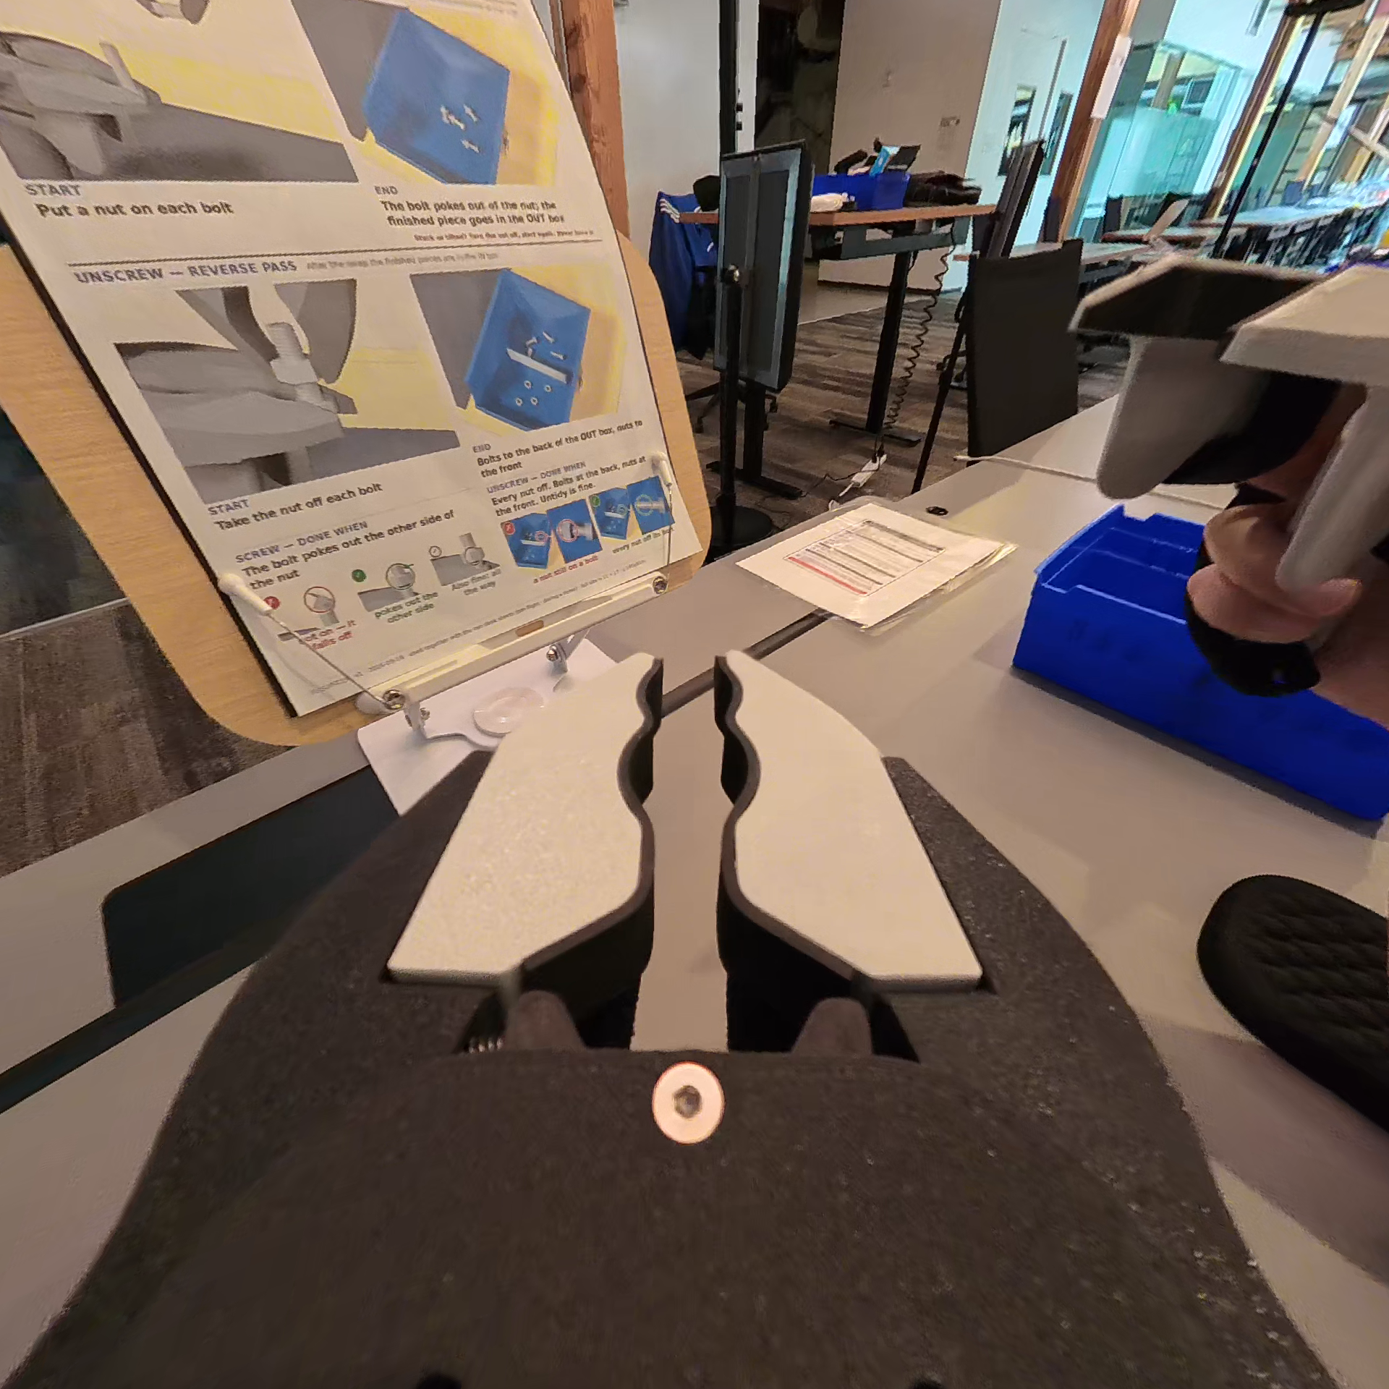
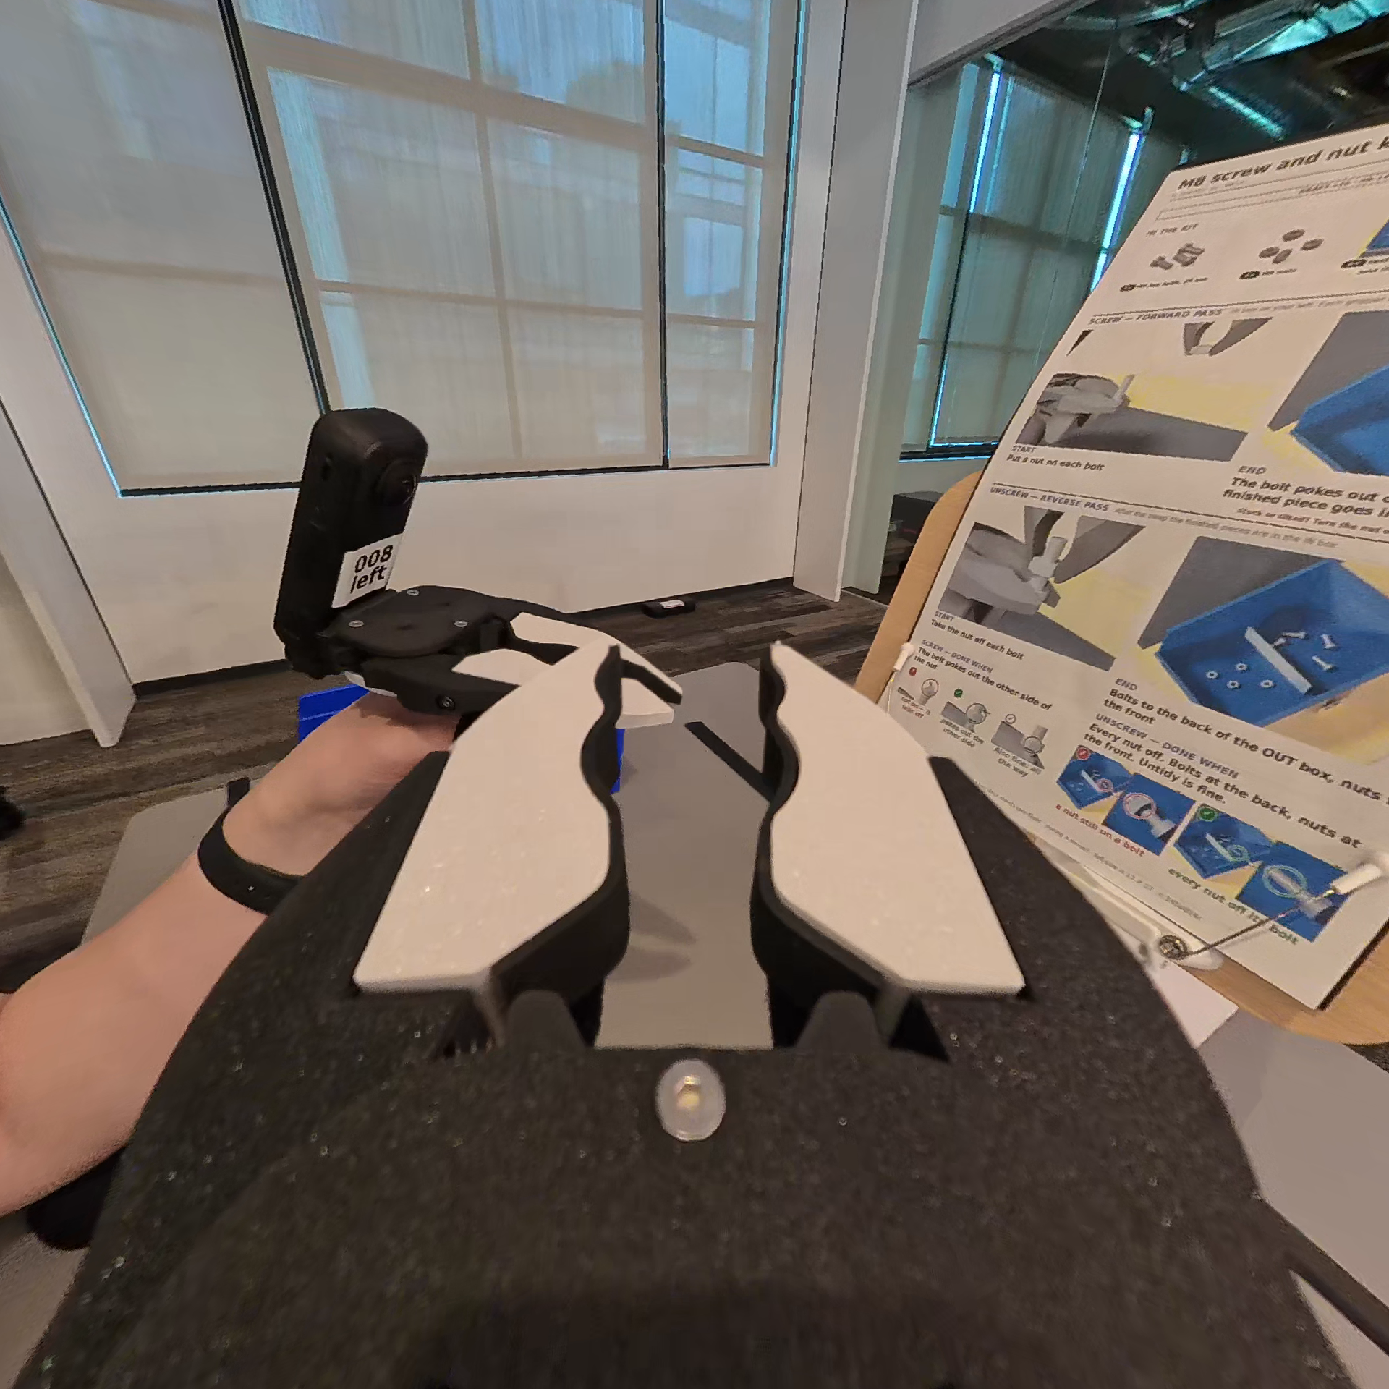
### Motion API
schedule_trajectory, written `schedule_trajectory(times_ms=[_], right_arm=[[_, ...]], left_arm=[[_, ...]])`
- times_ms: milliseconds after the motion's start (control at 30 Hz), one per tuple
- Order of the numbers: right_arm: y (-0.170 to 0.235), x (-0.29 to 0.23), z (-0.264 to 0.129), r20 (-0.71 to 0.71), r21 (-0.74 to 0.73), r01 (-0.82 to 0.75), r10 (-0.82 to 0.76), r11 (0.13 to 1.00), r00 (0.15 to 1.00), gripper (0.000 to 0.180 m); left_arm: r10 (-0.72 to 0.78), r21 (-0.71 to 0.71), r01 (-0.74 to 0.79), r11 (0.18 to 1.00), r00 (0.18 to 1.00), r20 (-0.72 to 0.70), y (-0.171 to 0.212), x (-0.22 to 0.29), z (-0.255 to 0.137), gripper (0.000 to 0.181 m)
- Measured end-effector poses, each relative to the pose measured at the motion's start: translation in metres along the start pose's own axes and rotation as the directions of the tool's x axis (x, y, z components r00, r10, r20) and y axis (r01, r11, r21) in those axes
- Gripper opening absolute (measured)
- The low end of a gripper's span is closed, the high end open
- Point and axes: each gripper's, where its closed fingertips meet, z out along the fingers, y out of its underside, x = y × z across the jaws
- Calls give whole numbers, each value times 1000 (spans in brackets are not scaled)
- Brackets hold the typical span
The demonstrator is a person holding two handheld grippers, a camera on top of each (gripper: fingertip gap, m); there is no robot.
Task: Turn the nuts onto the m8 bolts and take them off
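No nuts or bolts show in either view. My left gripper (image 1: 688, 665) is held over the grey table (image 1: 977, 789). Its jaws stand a narrow gap apart with nothing between them. My right gripper (image 2: 691, 654) is open wider and empty, also above the table. In the left wrist view the right gripper (image 1: 1157, 338) shows at the upper right, held by a hand above a blue bin (image 1: 1112, 639). I cannot see what is inside the bin. In the right wrist view the left gripper (image 2: 661, 703) shows at the left, in front of another blue bin (image 2: 316, 710).
An instruction sheet on a wooden stand (image 1: 391, 391) leans at the table's far side; it also shows in the right wrist view (image 2: 1202, 601). A laminated sheet (image 1: 872, 560) lies on the table. A black chair back (image 1: 1308, 977) is at the right. Across from one pair of fingers to the other is roughly 12 cm.
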Motion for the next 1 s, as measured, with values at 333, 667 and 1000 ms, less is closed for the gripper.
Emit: schedule_trajectory(times_ms=[333, 667, 1000], right_arm=[[10, 1, -14, -40, -184, 90, -99, 979, 994, 35], [23, -4, -56, -155, -277, 127, -174, 953, 972, 27], [-10, -1, -59, -119, -169, 76, -97, 983, 988, 29]], left_arm=[[-37, -33, 33, 999, 989, -143, -9, 25, -19, 14], [32, -417, -27, 908, 999, 3, 24, -55, -140, 11], [-423, -631, 550, 548, 832, 358, 171, -204, -198, 8]])
